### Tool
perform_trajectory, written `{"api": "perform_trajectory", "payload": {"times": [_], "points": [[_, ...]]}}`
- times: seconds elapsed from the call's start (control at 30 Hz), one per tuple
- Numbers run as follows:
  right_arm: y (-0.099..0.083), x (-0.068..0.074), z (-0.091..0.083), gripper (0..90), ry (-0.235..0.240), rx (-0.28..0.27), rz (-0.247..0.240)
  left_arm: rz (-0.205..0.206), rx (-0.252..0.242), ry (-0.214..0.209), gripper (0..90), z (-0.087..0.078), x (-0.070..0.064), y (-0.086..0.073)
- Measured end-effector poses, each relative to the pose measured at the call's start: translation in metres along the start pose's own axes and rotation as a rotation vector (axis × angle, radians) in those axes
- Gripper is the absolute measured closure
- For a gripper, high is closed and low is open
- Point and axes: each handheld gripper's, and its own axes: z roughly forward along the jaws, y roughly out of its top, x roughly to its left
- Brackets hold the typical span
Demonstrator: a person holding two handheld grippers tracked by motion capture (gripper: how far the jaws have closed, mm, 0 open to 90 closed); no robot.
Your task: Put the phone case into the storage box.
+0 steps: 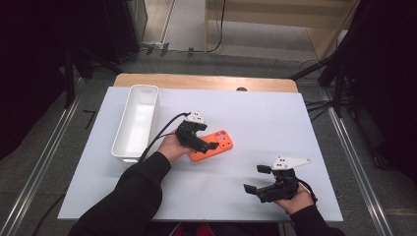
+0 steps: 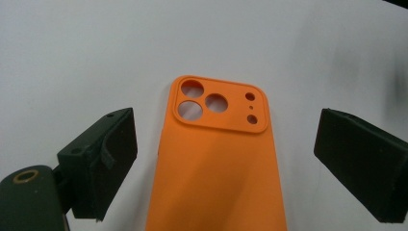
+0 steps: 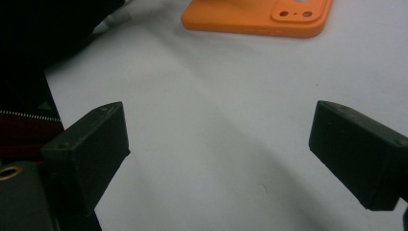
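An orange phone case (image 1: 216,143) lies back side up on the white table, its camera cutouts facing up. My left gripper (image 1: 206,137) hovers over the case's near end and is open. In the left gripper view the case (image 2: 216,173) runs up between the two jaws, and the left gripper (image 2: 226,161) has a gap on each side, touching nothing. My right gripper (image 1: 255,178) rests open near the table's front right, apart from the case. In the right gripper view the right gripper (image 3: 219,154) spans bare table, with the case (image 3: 250,19) farther off.
A long white bin (image 1: 136,123) stands at the left of the white sheet (image 1: 275,123), beside the left hand. A wooden table edge (image 1: 206,81) shows behind it. Tripod legs and cables lie on the floor around. A dark sleeve (image 3: 43,38) is in the right gripper view.
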Motion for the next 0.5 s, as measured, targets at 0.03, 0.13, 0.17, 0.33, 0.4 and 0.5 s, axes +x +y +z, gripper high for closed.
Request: {"api": "perform_trajectory", "payload": {"times": [0.03,0.13,0.17,0.33,0.4,0.5], "points": [[0.000,0.000,0.000,5.7,0.000,-0.001,0.002,0.004,0.005,0.000,7.9,0.001,0.000,-0.002],[0.000,0.000,0.000,5.7,0.000,0.001,0.001,0.010,0.015,-0.006,7.9,0.003,0.000,-0.004],[0.000,0.000,0.000,5.7,0.000,0.001,0.001,0.010,0.015,-0.006,7.9,0.003,0.000,-0.004],[0.000,0.000,0.000,5.8,0.003,0.001,0.000,0.026,0.046,-0.011,7.9,0.010,-0.003,-0.009],[0.000,0.000,0.000,5.7,0.004,0.000,0.000,0.029,0.039,-0.013,7.9,0.011,-0.003,-0.011],[0.000,0.000,0.000,5.7,0.004,-0.001,0.003,0.027,0.042,-0.008,7.9,0.012,-0.003,-0.014]]}}
